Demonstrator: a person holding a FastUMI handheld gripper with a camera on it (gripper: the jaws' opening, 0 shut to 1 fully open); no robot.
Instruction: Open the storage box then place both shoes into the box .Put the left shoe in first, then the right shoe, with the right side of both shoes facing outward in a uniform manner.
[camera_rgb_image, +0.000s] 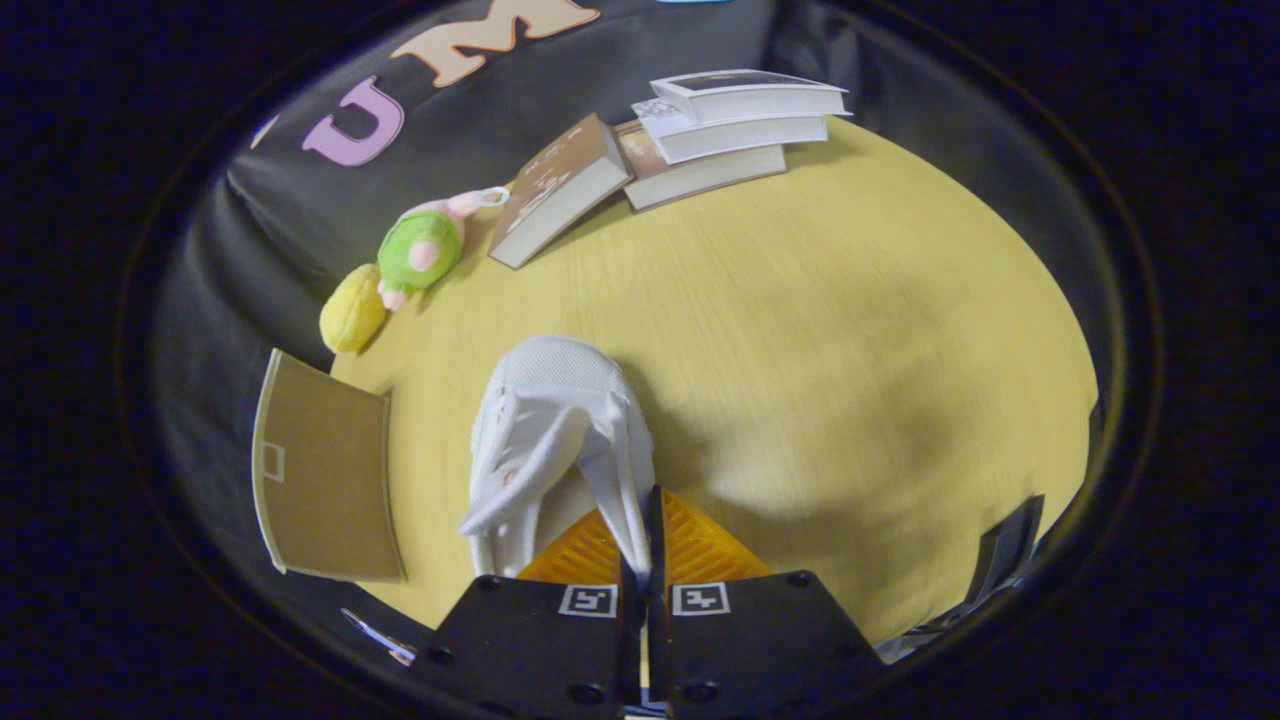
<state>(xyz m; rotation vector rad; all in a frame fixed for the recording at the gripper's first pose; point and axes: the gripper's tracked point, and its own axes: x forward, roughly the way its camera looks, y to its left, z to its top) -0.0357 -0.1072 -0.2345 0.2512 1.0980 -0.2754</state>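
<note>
gripper (645, 530) pinches the white shoe's (560, 430) collar above the counter (850, 350); likely carrying it, next lowering into the box.

The light is moderate and warm, and it falls from above on the pale yellow wooden table (800, 300), which is evenly bright at its middle. A wide soft shadow lies on the wood to the right of the white mesh sports shoe (560, 440) — its edge is diffuse, not sharp. The gripper (645, 560), closed on the shoe's collar, stays dark and underexposed. The fisheye lens bends the stack of white-paged books (720, 130) and the flat brown cardboard lid (320, 470) into curves — detail softens there. No strong glare appears.
</note>
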